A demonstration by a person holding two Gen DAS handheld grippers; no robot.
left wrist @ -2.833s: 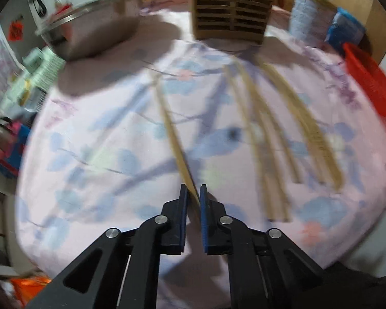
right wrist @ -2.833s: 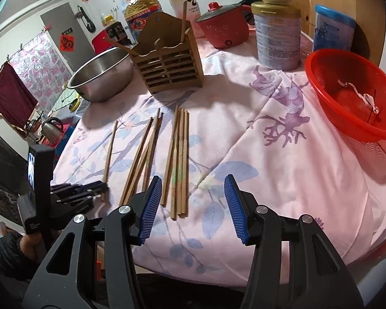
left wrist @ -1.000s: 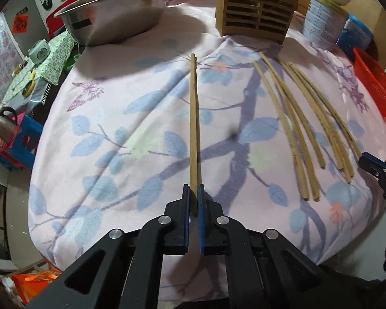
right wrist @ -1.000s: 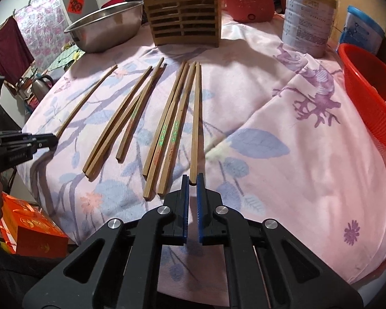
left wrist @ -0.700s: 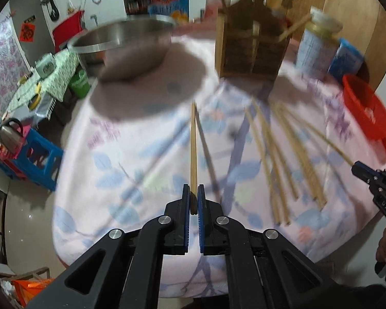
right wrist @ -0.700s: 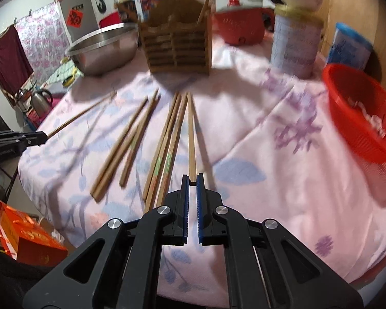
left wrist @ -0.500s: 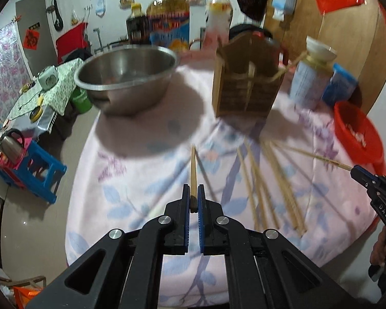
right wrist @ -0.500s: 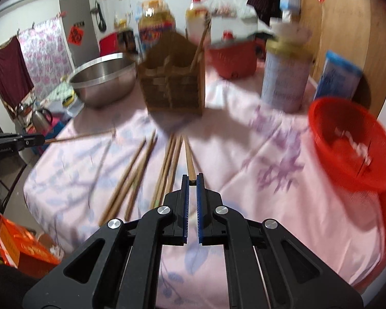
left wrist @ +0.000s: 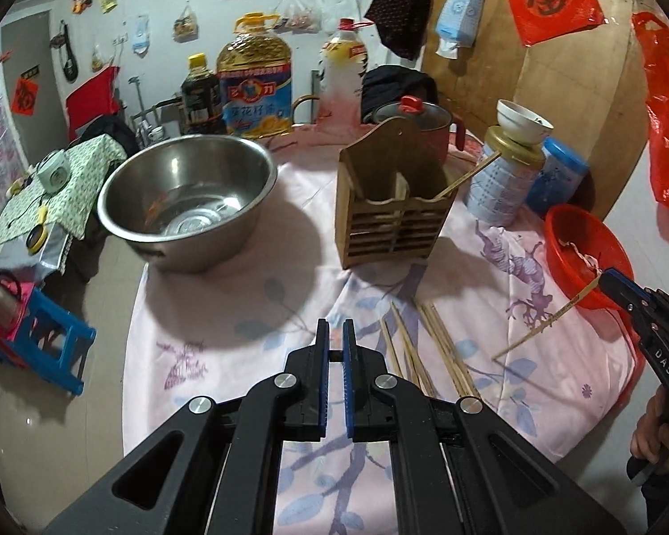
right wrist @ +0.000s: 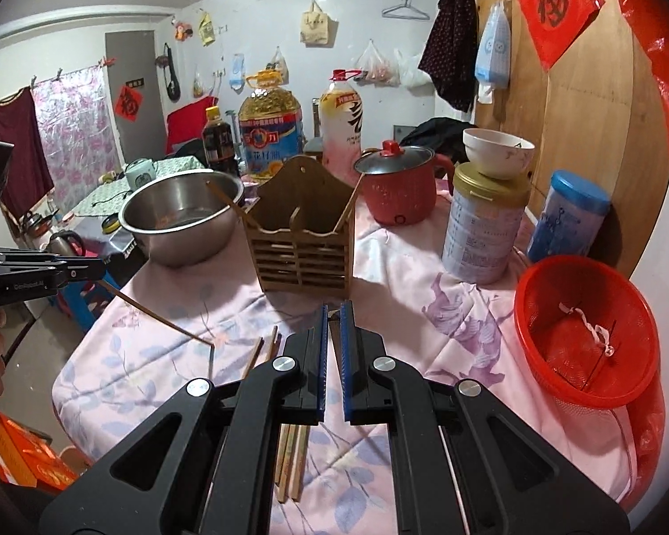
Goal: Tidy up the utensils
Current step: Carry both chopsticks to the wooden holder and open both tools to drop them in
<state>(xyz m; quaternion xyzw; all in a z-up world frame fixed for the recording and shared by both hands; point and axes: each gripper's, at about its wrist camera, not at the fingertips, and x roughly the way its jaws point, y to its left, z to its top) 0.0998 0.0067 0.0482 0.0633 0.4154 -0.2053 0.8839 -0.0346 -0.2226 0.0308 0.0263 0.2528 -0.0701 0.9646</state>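
Both hand-held grippers raised before holder (left wrist: 394, 205), each pinching one chopstick by end for drop-in: left (left wrist: 332, 347), right (right wrist: 332, 334). Spare chopsticks (left wrist: 423, 352) on table near holder.

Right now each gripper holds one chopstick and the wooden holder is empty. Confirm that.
Wrong on the holder: it is not empty. The right wrist view shows two chopsticks leaning in it. The rest is right: the left gripper holds the left stick and the right gripper holds the right stick.
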